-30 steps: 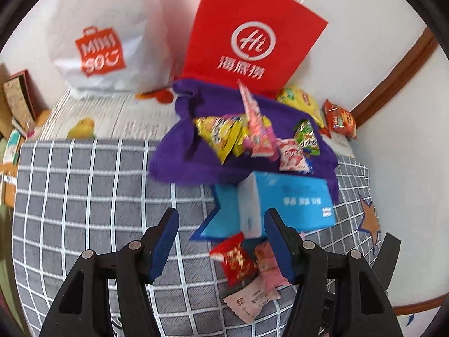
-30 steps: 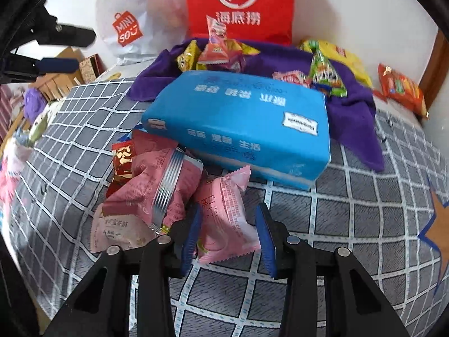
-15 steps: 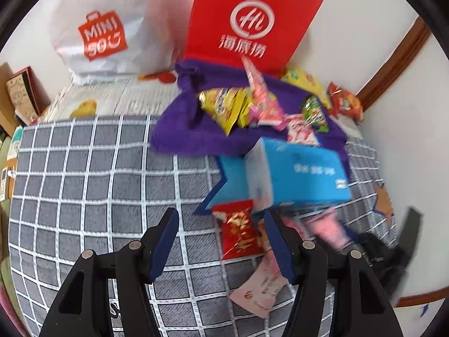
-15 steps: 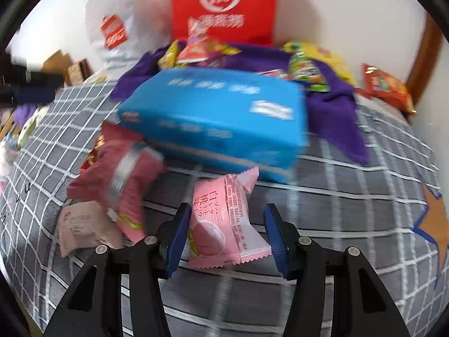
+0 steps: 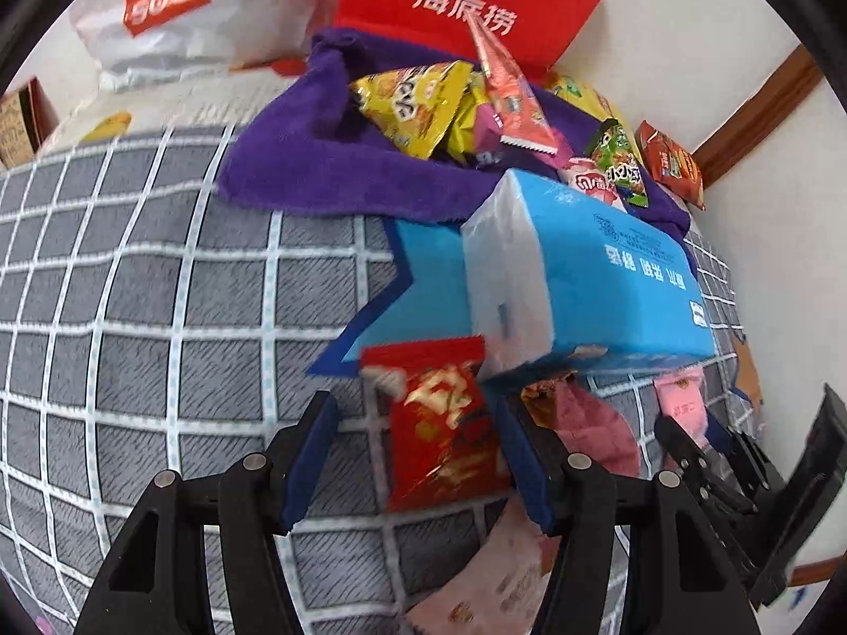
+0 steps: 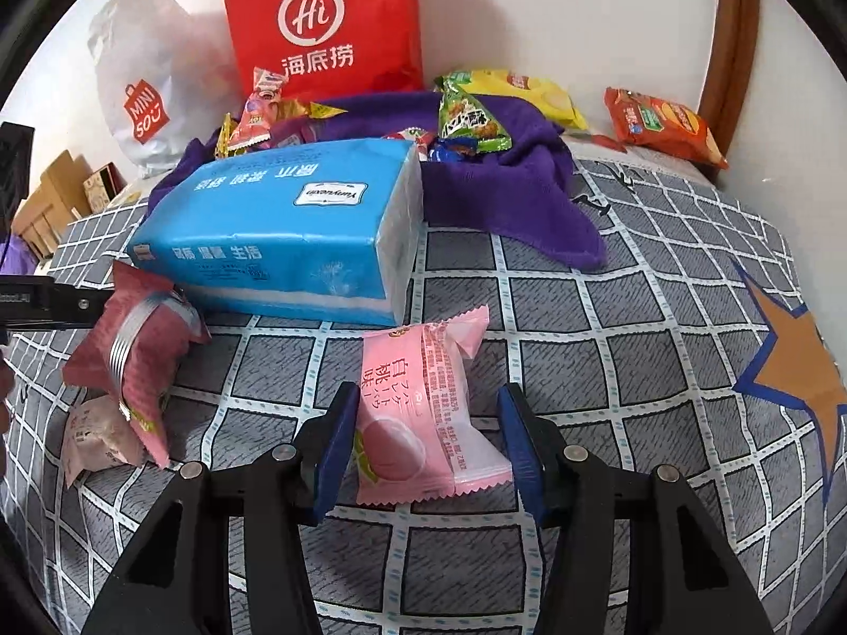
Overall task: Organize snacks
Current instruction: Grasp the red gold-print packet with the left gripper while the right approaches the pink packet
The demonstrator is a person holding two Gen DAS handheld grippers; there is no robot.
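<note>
Left wrist view: left gripper [image 5: 410,457] is pointing down at the checked cover [image 5: 132,317], jaws closing in around the red snack packet [image 5: 442,423]. Pads are not pressing on it; there's a clear gap on the left side, while the right pad is sitting close to the packet's edge. The packet is lying just in front of the blue tissue pack [image 5: 582,286], touching its near corner. A dark pink packet [image 5: 587,423] is sitting right of the red one, under the tissue pack's near edge. The purple towel [image 5: 328,169] is lying behind the tissue pack, carrying yellow, pink and green snack bags.

Right wrist view: right gripper [image 6: 423,444] is straddling the pink peach packet [image 6: 423,418], jaws apart, neither pad squeezing it. The packet is lying flat on the cover, just in front of the tissue pack [image 6: 275,233]. The dark pink packet [image 6: 137,354] is leaning at the tissue pack's left end. The red paper bag [image 6: 323,26] is standing behind the tissue pack against the wall; the orange chip bag [image 6: 661,124] is lying far right of it.
</note>
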